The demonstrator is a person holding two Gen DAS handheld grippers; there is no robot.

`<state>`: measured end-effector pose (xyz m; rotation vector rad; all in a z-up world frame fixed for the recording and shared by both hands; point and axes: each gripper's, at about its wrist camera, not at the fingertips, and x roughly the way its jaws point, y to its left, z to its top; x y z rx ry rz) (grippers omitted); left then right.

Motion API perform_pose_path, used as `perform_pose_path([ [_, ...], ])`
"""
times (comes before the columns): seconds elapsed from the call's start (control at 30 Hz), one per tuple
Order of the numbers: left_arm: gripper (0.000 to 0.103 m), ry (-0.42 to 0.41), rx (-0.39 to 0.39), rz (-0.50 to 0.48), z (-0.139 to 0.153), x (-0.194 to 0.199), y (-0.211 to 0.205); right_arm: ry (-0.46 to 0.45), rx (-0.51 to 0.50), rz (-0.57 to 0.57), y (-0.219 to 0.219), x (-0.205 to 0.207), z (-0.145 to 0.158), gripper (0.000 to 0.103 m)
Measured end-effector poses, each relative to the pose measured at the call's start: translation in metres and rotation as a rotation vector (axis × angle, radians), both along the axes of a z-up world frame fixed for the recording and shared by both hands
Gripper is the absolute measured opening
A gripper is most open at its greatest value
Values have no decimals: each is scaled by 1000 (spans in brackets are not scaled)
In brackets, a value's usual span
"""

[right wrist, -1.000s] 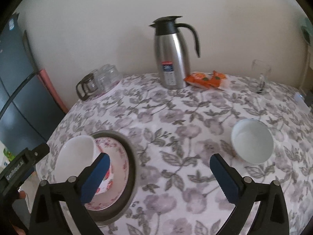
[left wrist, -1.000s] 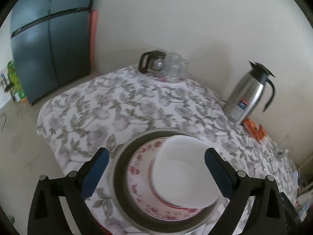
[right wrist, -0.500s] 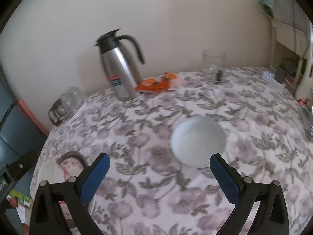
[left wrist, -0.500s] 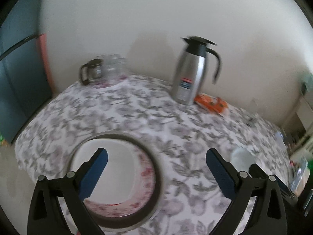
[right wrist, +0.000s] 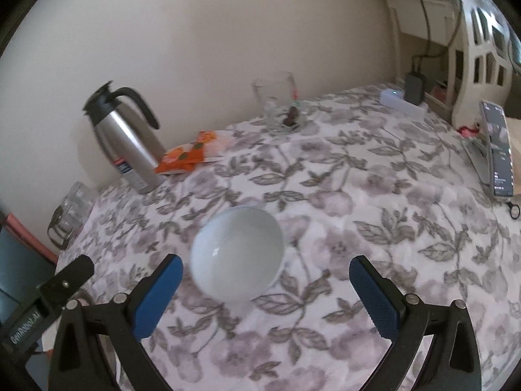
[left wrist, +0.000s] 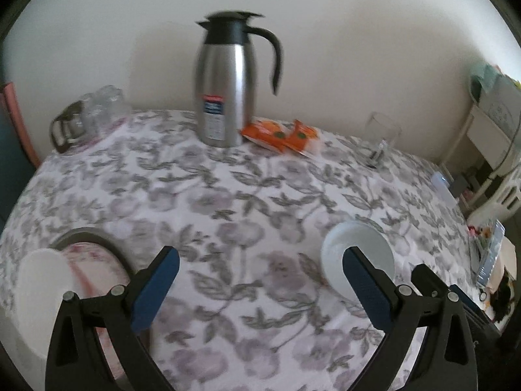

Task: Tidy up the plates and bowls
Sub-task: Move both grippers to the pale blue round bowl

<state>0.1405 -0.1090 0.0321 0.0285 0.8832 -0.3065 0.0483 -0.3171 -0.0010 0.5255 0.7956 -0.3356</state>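
Right gripper [right wrist: 263, 290] wide open, empty, white bowl [right wrist: 237, 254] on tablecloth just above and between its fingers; left gripper [left wrist: 257, 280] also wide open, empty, plate stack [left wrist: 78, 273] lower left

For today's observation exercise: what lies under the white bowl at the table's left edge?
The white bowl sits on a pink-patterned plate, itself in a dark-rimmed dish. Anything beneath is hidden.
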Motion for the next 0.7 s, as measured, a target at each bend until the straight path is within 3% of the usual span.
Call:
perform_pose_path([
  [0.1,100,34,-30,-34,-14,6,-14,13,2,-16,-10,3,-7,103],
  [0.3,78,107,-104,-96,-41,22,-39,34,4,-26,-25,15,-19,96],
  [0.37,73,119,-112,-117,-48,25,-46,49,13,-23,-27,20,-26,82],
  [0.7,34,222,-127,-129,-87,42,-59,92,46,10,-25,38,-50,54],
])
